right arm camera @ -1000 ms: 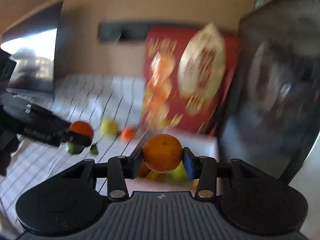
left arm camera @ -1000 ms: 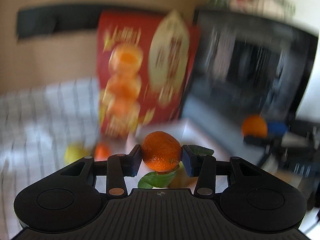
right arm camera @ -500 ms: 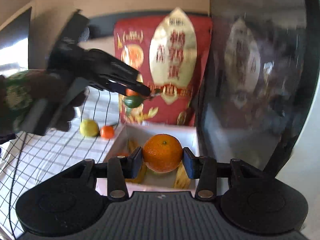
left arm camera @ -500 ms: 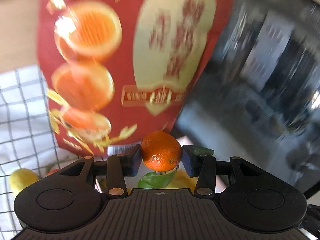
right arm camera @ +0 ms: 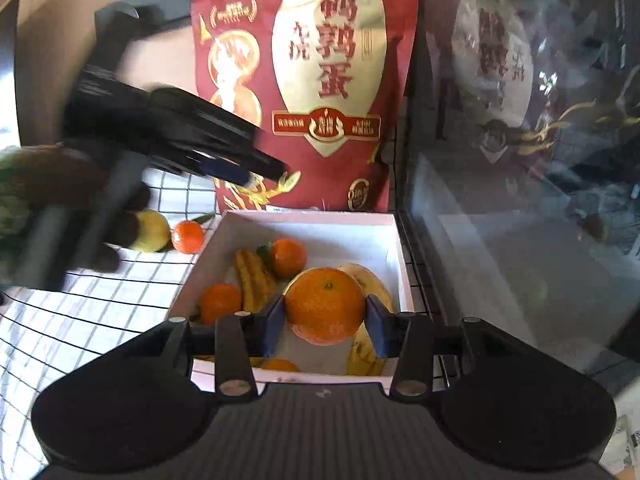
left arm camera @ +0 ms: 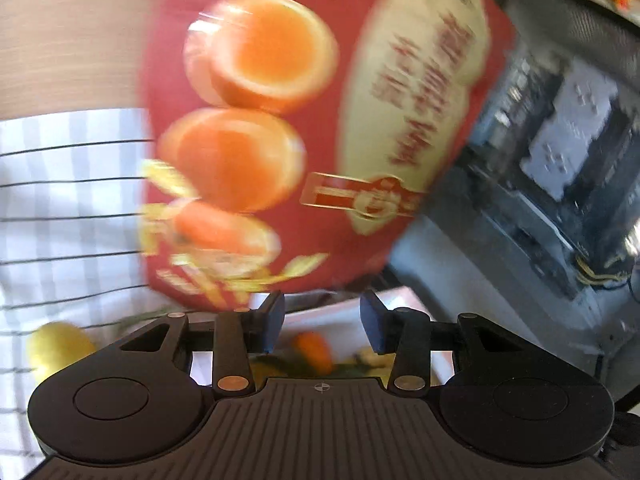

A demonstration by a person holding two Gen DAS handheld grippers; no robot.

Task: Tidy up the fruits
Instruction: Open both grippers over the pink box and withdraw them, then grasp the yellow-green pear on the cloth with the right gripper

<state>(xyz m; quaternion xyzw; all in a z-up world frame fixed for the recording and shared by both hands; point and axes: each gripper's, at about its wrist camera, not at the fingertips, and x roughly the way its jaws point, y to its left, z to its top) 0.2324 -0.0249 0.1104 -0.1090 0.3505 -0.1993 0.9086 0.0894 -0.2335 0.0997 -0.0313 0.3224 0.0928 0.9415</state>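
Observation:
My left gripper is open and empty above the white box; a small leafy orange lies blurred in the box below its jaws. In the right wrist view the left gripper hangs over the box's far left corner. My right gripper is shut on a large orange, held over the white box. Inside lie small oranges and bananas.
A red snack bag stands behind the box. A dark glass appliance is at the right. A yellow fruit and a small orange lie on the checked cloth left of the box.
My left gripper opened and let go of the leafy orange, which now lies in the box. My right gripper moved closer over the box, still holding its orange.

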